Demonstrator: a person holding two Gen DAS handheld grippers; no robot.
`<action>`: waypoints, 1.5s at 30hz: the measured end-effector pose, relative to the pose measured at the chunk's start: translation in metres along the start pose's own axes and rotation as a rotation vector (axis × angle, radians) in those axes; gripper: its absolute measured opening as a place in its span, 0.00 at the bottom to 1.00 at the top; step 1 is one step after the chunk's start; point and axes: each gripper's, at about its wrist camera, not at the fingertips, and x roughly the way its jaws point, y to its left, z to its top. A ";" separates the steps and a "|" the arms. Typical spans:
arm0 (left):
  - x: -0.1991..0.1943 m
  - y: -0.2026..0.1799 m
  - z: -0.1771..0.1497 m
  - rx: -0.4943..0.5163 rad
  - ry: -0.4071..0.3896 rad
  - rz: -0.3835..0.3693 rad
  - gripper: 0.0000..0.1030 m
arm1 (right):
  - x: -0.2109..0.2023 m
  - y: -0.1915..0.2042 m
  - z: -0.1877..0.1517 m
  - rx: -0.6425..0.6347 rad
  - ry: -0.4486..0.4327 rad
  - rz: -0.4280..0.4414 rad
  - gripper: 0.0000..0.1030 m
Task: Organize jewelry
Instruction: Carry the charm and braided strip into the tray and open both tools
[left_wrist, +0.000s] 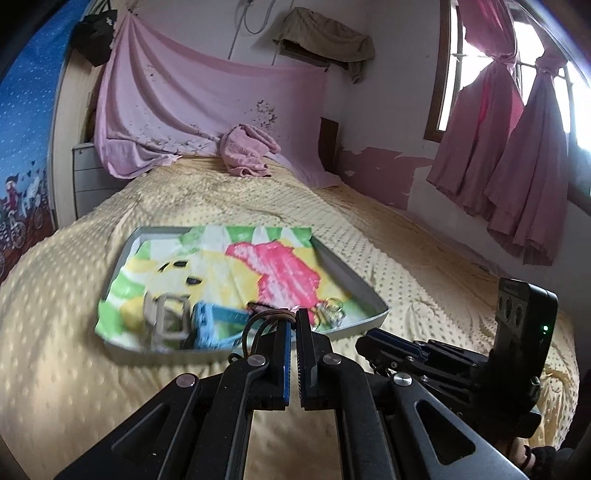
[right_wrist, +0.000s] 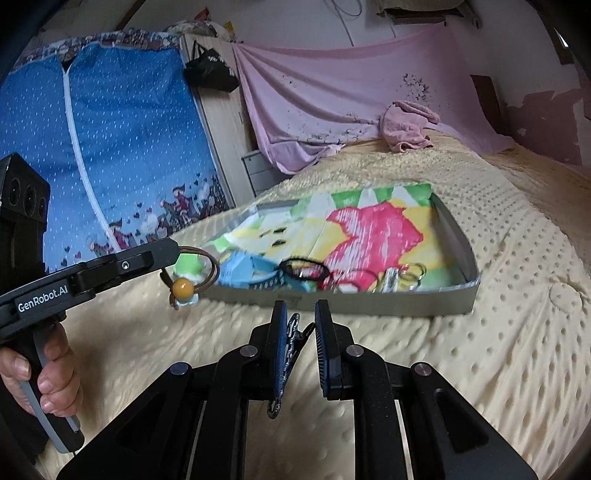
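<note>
A grey tray (left_wrist: 364, 282) lined with a bright cartoon cloth lies on the bed; it also shows in the right wrist view (right_wrist: 460, 236). My left gripper (left_wrist: 293, 317) is shut on a brown hair tie (left_wrist: 258, 323) with an orange bead (right_wrist: 183, 287), held above the tray's near edge. My right gripper (right_wrist: 300, 314) is shut on a dark patterned hair clip (right_wrist: 291, 349), held over the bedspread in front of the tray. In the tray lie a blue band (left_wrist: 221, 325), a beige buckle (left_wrist: 168, 319), a black hair tie (right_wrist: 304, 269) and clear rings (right_wrist: 408, 275).
A yellow dotted bedspread (left_wrist: 74, 369) covers the bed. A pink towel (left_wrist: 247, 149) lies at its far end, below a hung pink sheet. A blue zip wardrobe (right_wrist: 110, 155) stands left; a window with pink curtains (left_wrist: 517, 166) is right.
</note>
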 end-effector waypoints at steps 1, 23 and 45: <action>0.002 -0.001 0.004 0.004 -0.001 -0.006 0.03 | 0.000 -0.002 0.004 0.005 -0.008 0.001 0.13; 0.120 0.020 0.030 -0.125 0.150 -0.082 0.03 | 0.094 -0.069 0.061 0.099 0.060 -0.051 0.13; 0.112 0.024 -0.011 -0.143 0.233 -0.007 0.09 | 0.084 -0.067 0.051 0.089 0.083 -0.102 0.16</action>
